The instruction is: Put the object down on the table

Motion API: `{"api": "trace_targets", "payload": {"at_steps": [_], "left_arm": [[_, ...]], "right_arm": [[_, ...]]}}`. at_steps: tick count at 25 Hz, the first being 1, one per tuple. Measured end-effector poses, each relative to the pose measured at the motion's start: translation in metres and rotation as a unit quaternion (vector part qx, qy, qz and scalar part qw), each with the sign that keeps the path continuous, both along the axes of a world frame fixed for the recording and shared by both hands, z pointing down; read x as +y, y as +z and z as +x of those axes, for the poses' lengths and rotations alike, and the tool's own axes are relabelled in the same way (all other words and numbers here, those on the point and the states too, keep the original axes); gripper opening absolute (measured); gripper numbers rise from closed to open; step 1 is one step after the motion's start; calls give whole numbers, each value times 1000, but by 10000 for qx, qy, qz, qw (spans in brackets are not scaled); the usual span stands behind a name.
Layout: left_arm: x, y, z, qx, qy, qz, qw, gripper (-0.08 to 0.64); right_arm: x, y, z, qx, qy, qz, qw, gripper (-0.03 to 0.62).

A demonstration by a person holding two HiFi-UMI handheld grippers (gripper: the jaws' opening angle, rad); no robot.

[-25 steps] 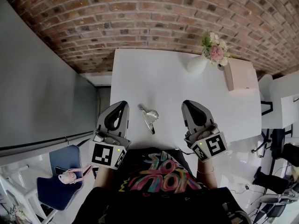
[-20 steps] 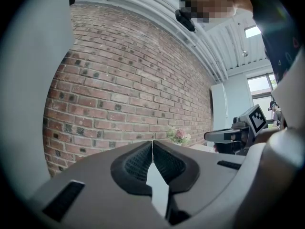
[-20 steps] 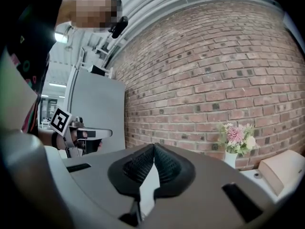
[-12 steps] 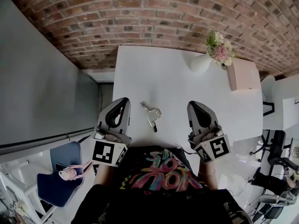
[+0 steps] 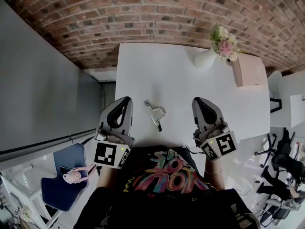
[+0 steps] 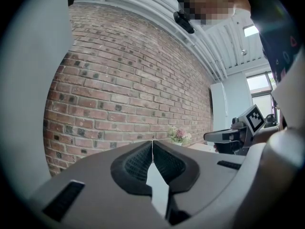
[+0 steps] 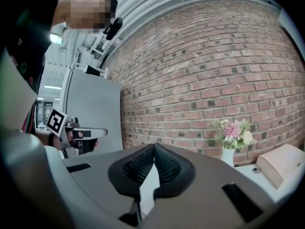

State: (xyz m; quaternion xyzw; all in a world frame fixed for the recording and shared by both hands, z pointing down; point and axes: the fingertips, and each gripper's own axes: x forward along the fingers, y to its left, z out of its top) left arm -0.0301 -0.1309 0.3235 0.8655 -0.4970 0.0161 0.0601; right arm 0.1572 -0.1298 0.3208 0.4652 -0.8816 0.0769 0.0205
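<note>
Object: a silver metal clip (image 5: 155, 113) lies on the white table (image 5: 171, 75), in the near part of the top, close to the edge nearest you. Its broad end points to 11 o'clock and its thin end to 5 o'clock.
Object contact: nothing touches the clip; it rests on the table alone, between your two grippers and apart from both.
Left gripper (image 5: 127, 100): at the clip's 9 o'clock, near it, over the table's left edge. Your left gripper view shows the two ribbed pads (image 6: 138, 162) closed tip to tip with nothing between them.
Right gripper (image 5: 197, 100): at the clip's 3 o'clock, a little farther from it than the left one. Your right gripper view shows the jaws brought together at the tips; no thing sits between them.
Gripper heading: both point to 12 o'clock, toward the brick wall (image 5: 157, 13).
Vase (image 5: 205, 59): white, upright at the table's far edge, at the clip's 1 o'clock and well apart from it; it holds pink and white flowers (image 5: 223, 44).
Box (image 5: 250, 73): pale pink, at the table's far right corner, just beside the vase at its 3 o'clock.
Chair (image 5: 62, 185): blue, on the floor at your 8 o'clock, with a small pink item on it that is too small to identify.
</note>
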Motion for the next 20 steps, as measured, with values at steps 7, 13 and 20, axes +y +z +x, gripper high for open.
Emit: {"api": "trace_targets", "payload": {"at_steps": [7, 13, 20], "left_arm": [[-3, 1, -3, 12, -19, -9, 10000, 25], [-2, 1, -2, 13, -43, -13, 10000, 26], [-3, 4, -2, 2, -32, -29, 10000, 26]], "right_arm": [[-4, -4, -5, -72, 38, 56, 10000, 17], [-4, -7, 1, 129, 175, 130, 9997, 17], [-4, -3, -2, 252, 66, 48, 9996, 17]]}}
